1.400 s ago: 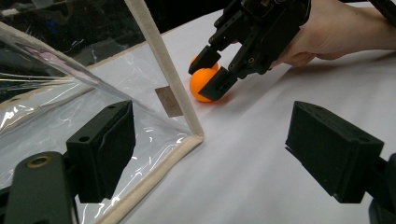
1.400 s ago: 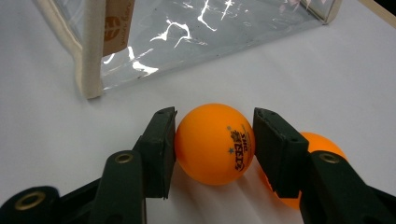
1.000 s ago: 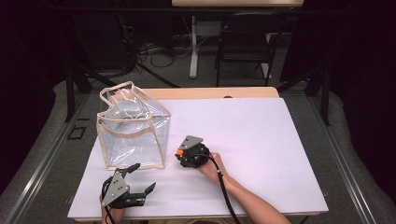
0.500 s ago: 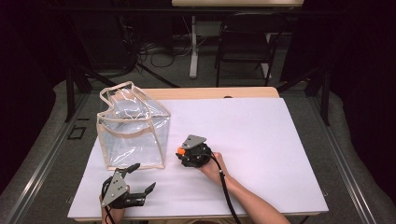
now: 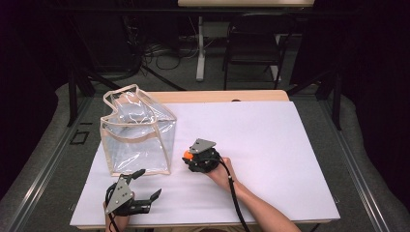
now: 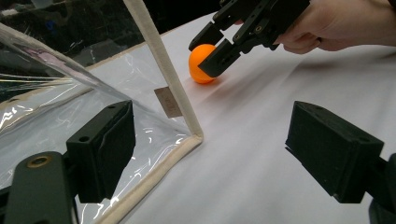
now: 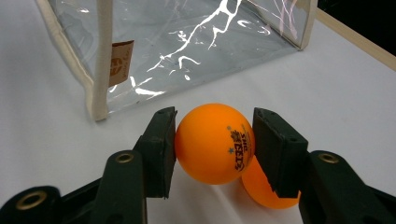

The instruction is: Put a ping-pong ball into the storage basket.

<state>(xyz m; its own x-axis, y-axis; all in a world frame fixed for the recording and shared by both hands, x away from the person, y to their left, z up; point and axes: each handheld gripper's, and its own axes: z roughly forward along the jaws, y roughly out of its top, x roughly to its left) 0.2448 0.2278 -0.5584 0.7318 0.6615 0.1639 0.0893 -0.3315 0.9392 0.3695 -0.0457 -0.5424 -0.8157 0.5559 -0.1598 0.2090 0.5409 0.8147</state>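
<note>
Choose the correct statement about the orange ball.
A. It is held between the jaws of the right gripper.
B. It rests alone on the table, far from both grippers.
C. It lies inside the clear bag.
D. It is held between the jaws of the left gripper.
A: in the right gripper view, the right gripper presses both jaws on the orange ball, outside the clear bag.

**Beyond the tabletop work**

A white tabletop (image 5: 270,145) with a pale wooden far edge stands on grey floor (image 5: 58,145). Behind it, in the dark, a black chair (image 5: 251,53), a white post (image 5: 199,48) and loose cables (image 5: 164,50).
</note>
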